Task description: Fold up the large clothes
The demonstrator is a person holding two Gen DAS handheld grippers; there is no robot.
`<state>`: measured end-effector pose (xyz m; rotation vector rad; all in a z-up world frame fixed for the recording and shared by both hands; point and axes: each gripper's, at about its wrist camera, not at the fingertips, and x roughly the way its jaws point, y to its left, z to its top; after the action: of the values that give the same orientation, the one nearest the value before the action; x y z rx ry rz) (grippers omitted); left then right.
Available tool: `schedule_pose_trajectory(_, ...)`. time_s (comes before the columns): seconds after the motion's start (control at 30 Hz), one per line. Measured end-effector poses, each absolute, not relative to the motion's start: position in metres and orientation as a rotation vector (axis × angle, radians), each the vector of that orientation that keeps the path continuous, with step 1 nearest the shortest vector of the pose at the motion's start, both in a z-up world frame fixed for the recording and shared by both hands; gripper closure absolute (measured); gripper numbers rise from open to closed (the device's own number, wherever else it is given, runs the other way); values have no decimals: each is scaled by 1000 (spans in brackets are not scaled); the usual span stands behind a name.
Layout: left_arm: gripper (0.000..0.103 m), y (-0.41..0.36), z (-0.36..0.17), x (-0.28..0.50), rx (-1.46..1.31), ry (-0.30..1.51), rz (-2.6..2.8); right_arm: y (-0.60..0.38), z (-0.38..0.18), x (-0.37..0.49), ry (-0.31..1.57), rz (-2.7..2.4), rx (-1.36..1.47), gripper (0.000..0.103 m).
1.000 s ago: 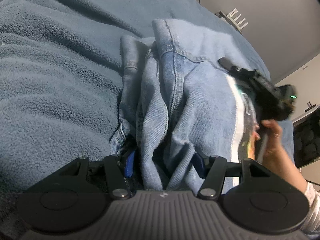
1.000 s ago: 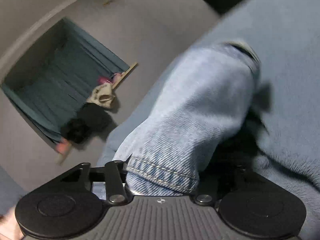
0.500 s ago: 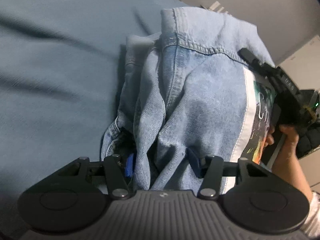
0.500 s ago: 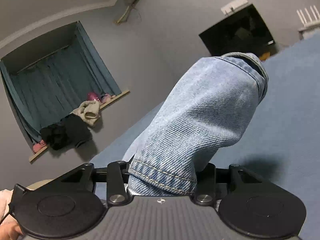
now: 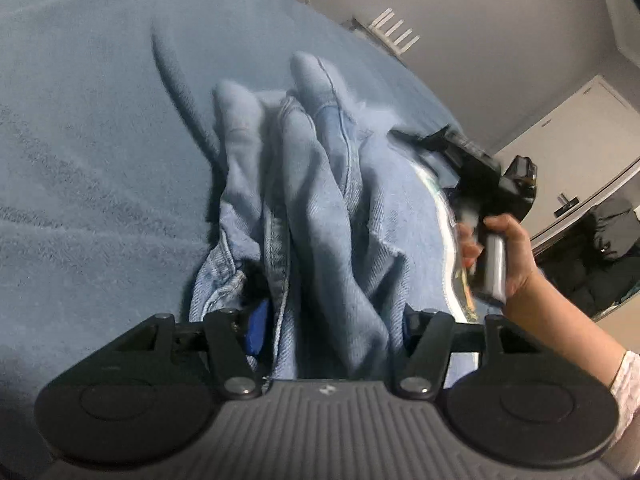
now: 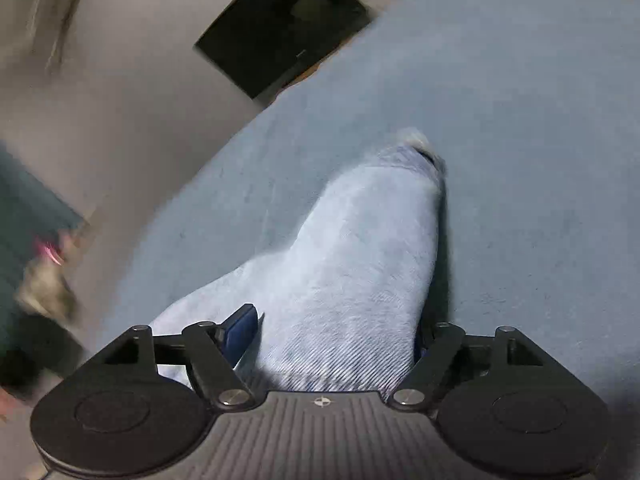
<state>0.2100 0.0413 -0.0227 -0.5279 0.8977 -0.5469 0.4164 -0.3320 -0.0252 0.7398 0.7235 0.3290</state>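
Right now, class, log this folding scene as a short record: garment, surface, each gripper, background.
garment: light blue denim jacket, bunched in folds
surface: blue fleece blanket
left gripper: jaws shut on denim jacket
right gripper: jaws shut on denim jacket
right hand: holding the right gripper's handle
background: grey wall, dark screen
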Motion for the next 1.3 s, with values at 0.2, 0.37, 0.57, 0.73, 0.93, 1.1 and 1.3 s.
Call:
schedule_pose_trajectory(0.2,43,35,-29,205,-512,885,-526,-324,-5,430,633,315,680,47)
schedule_pose_trajectory(0.37,43,22,-27,184,-430,834,-500,-322,5,397,609,136,614,17)
schedule_pose_trajectory(0.57,51,30,-29,177,-478,833,-496,-310,34,335,538,142,350,14)
schedule_pose_trajectory(0.73,58,30,-26,167,-441,797,-493,-218,64,332,610,307,178,15)
schedule_pose_trajectory(0.93,61,38,-30,167,-478,794,-517,-101,47,354,740,299,-113,25)
schedule_pose_trajectory(1.1,72,42,-34,171,-503,792,-540,-86,26,365,789,155,-195,41)
schedule_pose_trajectory(1.3,88,68,-36,172,-625,798,-523,-78,44,364,779,260,-37,90)
